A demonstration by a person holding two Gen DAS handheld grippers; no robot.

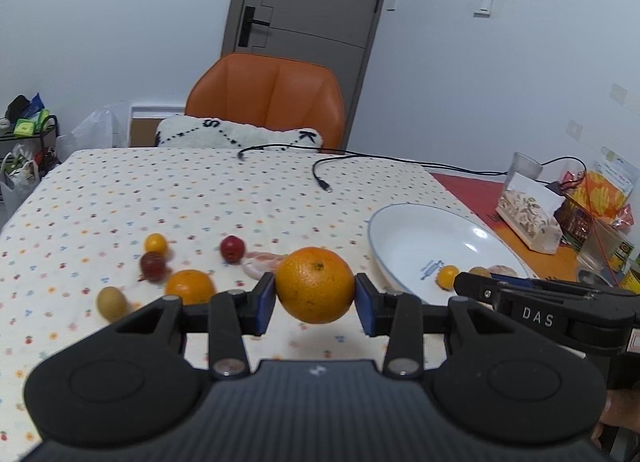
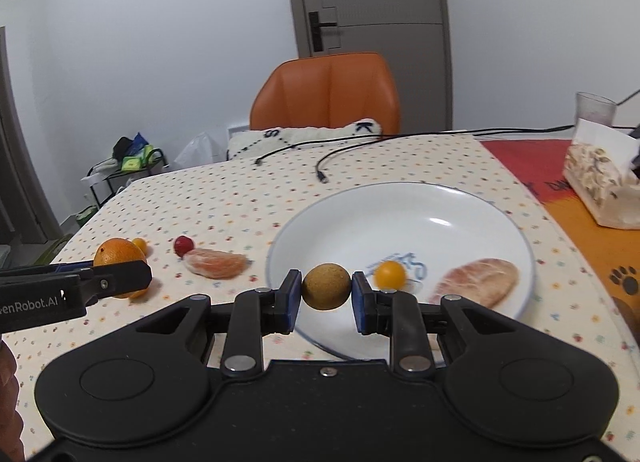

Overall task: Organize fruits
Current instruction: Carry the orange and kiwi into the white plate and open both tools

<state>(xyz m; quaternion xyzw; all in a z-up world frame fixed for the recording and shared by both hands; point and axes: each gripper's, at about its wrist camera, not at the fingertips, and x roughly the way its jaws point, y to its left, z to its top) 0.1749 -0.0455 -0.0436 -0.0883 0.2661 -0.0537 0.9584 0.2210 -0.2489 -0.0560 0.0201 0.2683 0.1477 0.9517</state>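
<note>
- Writing: "DAS" in white on the right gripper's black body, seen in the left wrist view; "enRobot.AI", cut by the frame edge, on the left gripper's body in the right wrist view. Blue print in the white plate (image 2: 516,229) is too blurred to read. The pillow (image 1: 240,133) on the orange chair (image 1: 268,97) bears stitched letters "S" and "K".
- Left gripper (image 1: 315,294): blue pads clamp the large orange (image 1: 315,285) from both sides, lifted clear of the dotted tablecloth (image 1: 160,189), stem scar facing up. It sits left of the plate.
- Right gripper (image 2: 326,290): pads pinch a round brown-green fruit (image 2: 326,286), held above the plate's near rim.
- In the plate: 1 yellow cherry tomato (image 2: 391,274) just beside the right pad, and a peeled pale citrus segment (image 2: 476,282) lying flat, long axis roughly left-right.
- On the cloth left of the plate: a peeled orange segment (image 2: 218,262), long axis left-right; a second orange (image 1: 190,286); a green-brown fruit (image 1: 111,302); 2 red fruits (image 1: 232,248) (image 1: 152,266); a yellow tomato (image 1: 155,244).
- Room: open cloth lies beyond the fruit toward 2 black cable ends (image 1: 324,181). A snack bag (image 1: 528,217) stands right of the plate on the orange-red mat.
</note>
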